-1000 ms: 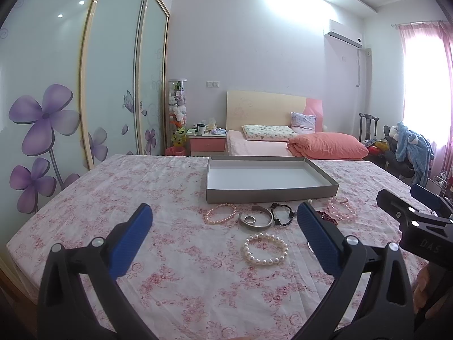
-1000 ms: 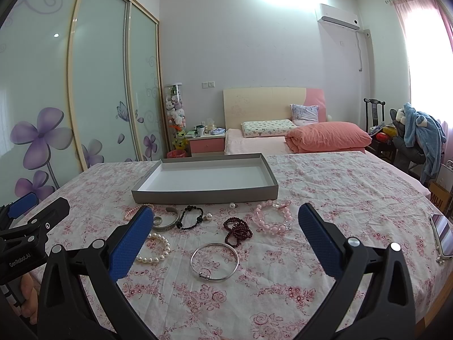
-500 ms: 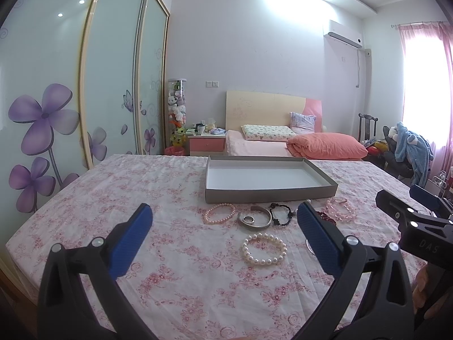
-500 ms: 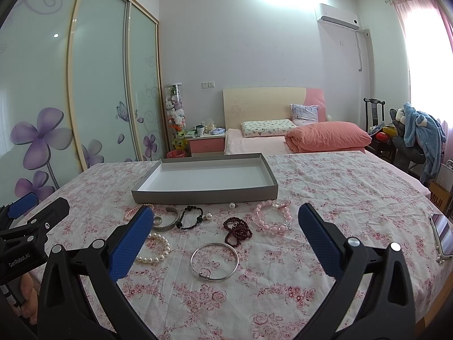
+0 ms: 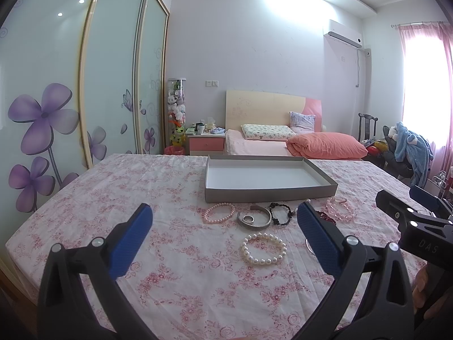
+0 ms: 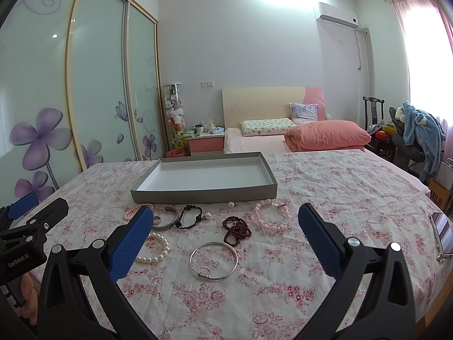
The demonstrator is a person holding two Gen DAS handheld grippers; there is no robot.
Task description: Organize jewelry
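Note:
A grey tray [image 5: 269,194] [image 6: 203,194] with a white, empty inside lies on the floral cloth. In front of it lie several bracelets: a pink pearl one [image 5: 219,213], a silver cuff [image 5: 253,221] with a ring inside, a black bead one [image 5: 279,216] [image 6: 189,216], a white pearl one [image 5: 263,248] [image 6: 154,250], dark red beads [image 6: 236,229], a pink bead one [image 6: 271,219] and a thin silver bangle [image 6: 213,260]. My left gripper [image 5: 223,240] is open and empty above the cloth. My right gripper [image 6: 226,240] is open and empty above the bangle.
The floral cloth covers a wide table [image 6: 339,198]. A phone [image 6: 443,233] lies at its right edge. Behind stand a bed with a coral quilt [image 6: 325,136], a pink nightstand [image 6: 205,141], sliding wardrobe doors [image 5: 85,85] on the left and a chair with blue clothes [image 6: 419,130].

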